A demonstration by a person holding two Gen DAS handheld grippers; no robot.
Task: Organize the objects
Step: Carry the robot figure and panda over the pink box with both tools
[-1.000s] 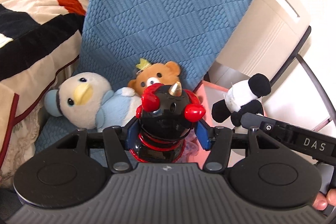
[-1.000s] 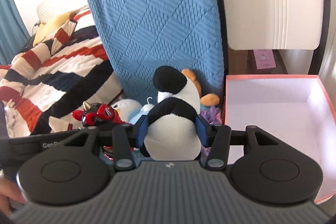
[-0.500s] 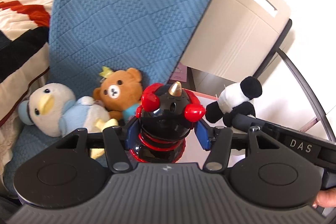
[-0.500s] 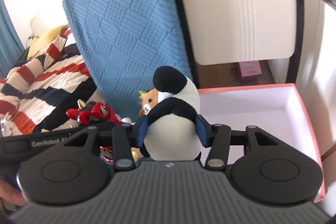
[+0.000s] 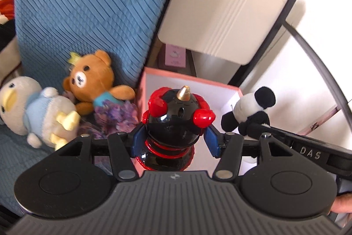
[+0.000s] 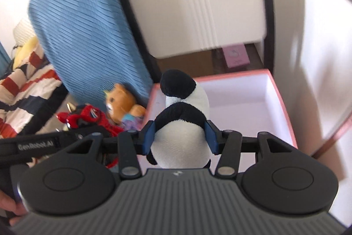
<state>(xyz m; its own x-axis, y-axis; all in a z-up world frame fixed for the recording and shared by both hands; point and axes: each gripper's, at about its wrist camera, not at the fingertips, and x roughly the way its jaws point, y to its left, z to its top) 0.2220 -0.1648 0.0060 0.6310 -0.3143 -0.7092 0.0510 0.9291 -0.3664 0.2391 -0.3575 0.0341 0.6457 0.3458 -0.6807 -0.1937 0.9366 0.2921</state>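
My left gripper (image 5: 175,141) is shut on a black and red horned toy figure (image 5: 176,122) and holds it over the near left edge of the pink box (image 5: 189,78). My right gripper (image 6: 179,139) is shut on a black and white plush panda (image 6: 182,127) above the same pink box (image 6: 283,102), whose white inside shows bare. The panda also shows in the left wrist view (image 5: 250,111), and the horned toy in the right wrist view (image 6: 85,116). A brown plush bear (image 5: 92,78) and a pale blue plush bird (image 5: 33,107) lie on the blue seat left of the box.
A blue quilted cushion (image 5: 88,3) stands behind the plush toys. A beige cabinet (image 5: 231,8) rises behind the box, with a small pink card (image 5: 175,56) below it. A striped blanket (image 6: 24,85) lies at the far left. A dark curved bar (image 5: 319,63) runs at the right.
Both grippers have moved right and forward with their toys, from over the blue seat to over the pink box. The bear and the bird have slid to the left in view.
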